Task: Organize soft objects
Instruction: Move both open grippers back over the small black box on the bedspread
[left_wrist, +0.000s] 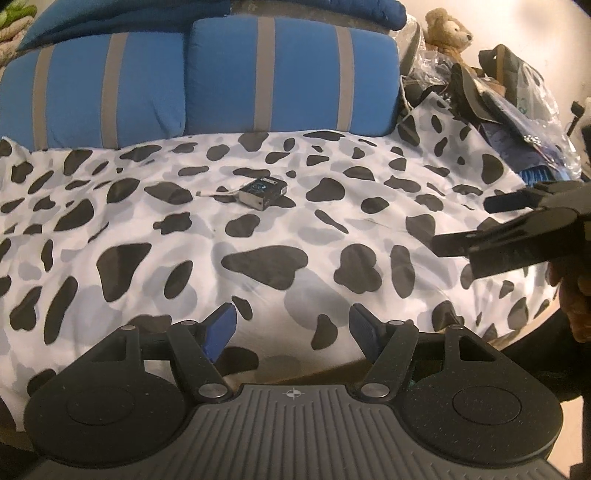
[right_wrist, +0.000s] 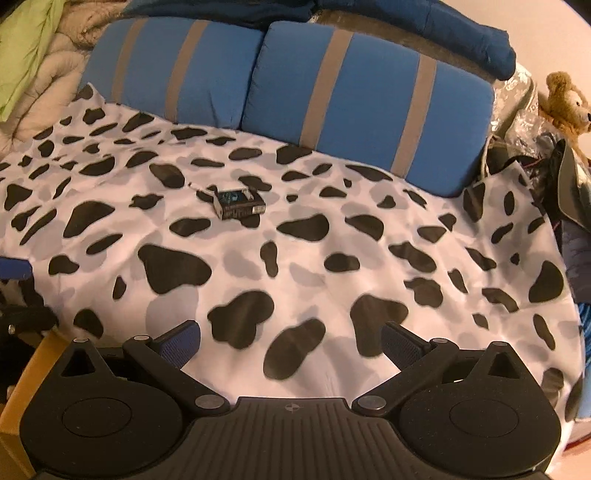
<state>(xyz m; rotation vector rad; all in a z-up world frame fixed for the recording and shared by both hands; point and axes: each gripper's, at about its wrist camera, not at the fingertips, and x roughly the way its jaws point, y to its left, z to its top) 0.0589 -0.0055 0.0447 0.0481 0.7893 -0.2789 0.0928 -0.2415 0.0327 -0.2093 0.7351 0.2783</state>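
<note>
A cow-print sheet (left_wrist: 280, 229) covers the bed; it also fills the right wrist view (right_wrist: 295, 266). Two blue pillows with grey stripes (left_wrist: 288, 74) (right_wrist: 354, 96) lean at the head of the bed. A brown teddy bear (left_wrist: 448, 29) (right_wrist: 565, 99) sits at the far right among clutter. My left gripper (left_wrist: 291, 328) is open and empty above the sheet's near edge. My right gripper (right_wrist: 291, 343) is open and empty over the sheet; it also shows at the right edge of the left wrist view (left_wrist: 476, 225).
A small dark box (left_wrist: 262, 192) (right_wrist: 239, 207) lies mid-bed. Plastic bags and dark items (left_wrist: 517, 110) pile up at the right. A dark blue blanket (right_wrist: 461, 29) lies behind the pillows, and green and beige bedding (right_wrist: 33, 62) lies at the far left.
</note>
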